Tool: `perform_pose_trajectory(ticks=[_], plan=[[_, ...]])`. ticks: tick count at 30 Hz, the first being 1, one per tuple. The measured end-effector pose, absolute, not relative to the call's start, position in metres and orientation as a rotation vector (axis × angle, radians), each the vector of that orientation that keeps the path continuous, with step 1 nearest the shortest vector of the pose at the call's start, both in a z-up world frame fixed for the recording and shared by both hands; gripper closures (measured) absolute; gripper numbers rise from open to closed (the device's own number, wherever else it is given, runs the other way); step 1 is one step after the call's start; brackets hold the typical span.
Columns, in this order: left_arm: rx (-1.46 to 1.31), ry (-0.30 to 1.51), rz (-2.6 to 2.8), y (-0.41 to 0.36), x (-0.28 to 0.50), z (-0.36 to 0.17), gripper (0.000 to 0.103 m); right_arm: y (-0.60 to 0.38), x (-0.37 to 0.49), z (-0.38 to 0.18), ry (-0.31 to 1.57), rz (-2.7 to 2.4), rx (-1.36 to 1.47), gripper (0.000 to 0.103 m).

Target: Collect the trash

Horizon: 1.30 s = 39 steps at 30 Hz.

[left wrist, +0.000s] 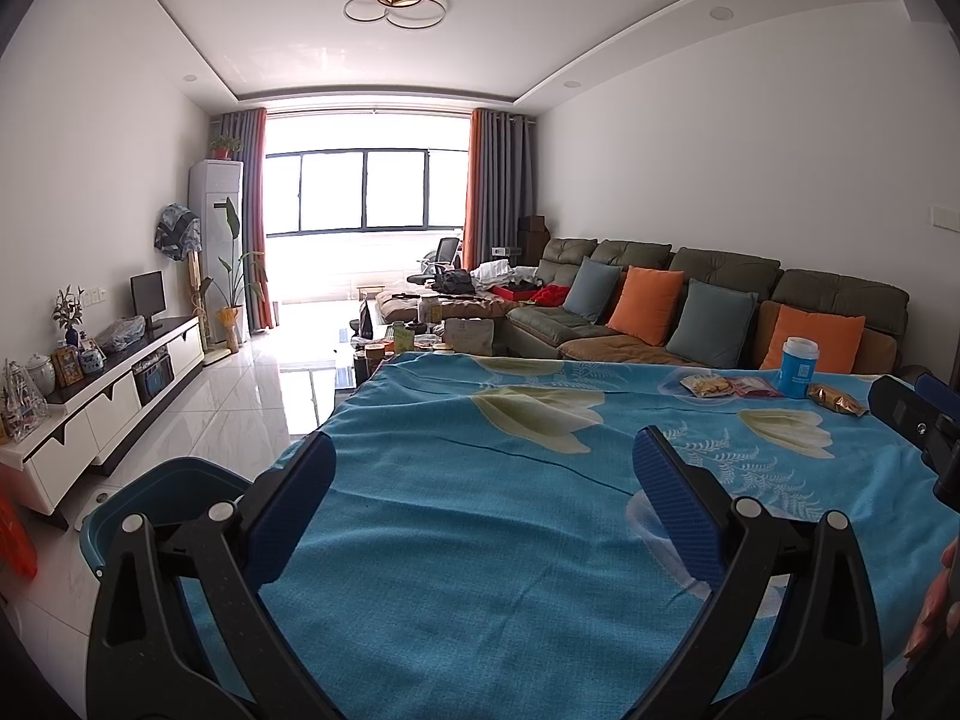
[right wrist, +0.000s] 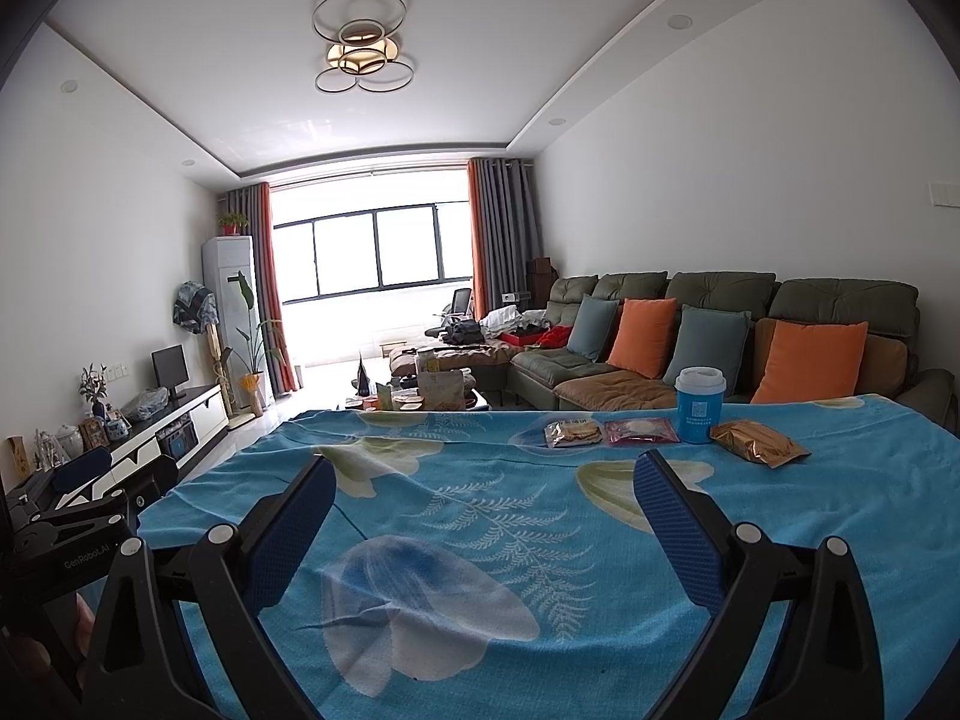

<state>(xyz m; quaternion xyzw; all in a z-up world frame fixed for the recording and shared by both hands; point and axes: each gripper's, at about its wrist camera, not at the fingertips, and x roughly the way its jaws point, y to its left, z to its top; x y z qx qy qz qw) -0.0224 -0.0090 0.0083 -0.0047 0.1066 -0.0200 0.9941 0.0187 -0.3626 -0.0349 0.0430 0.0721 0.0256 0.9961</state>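
A table under a blue floral cloth holds trash at its far right: a blue paper cup with a white lid, a gold foil wrapper, a pink wrapper and a clear snack packet. The same items show in the left wrist view: cup, gold wrapper, snack packet. My left gripper is open and empty over the near left of the cloth. My right gripper is open and empty, well short of the trash.
A dark blue bin stands on the floor by the table's left edge. Beyond are a cluttered coffee table, a green sofa with cushions, a TV cabinet and tiled floor.
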Motion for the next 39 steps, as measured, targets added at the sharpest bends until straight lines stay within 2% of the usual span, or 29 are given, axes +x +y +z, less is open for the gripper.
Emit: perform_pose_trajectory(ticks=[29,33,39], plan=[[-0.003,0.209,-0.052,-0.012,-0.019,0.010,0.006,-0.362,0.021,-0.036,0.141,0.045,0.082,0.007],[-0.017,0.263,-0.091,-0.011,-0.011,0.010,0.006,-0.366,0.025,-0.037,0.155,0.040,0.082,0.007],[-0.021,0.479,-0.155,-0.009,0.041,0.007,0.006,-0.389,0.048,-0.038,0.269,0.011,0.063,0.007]])
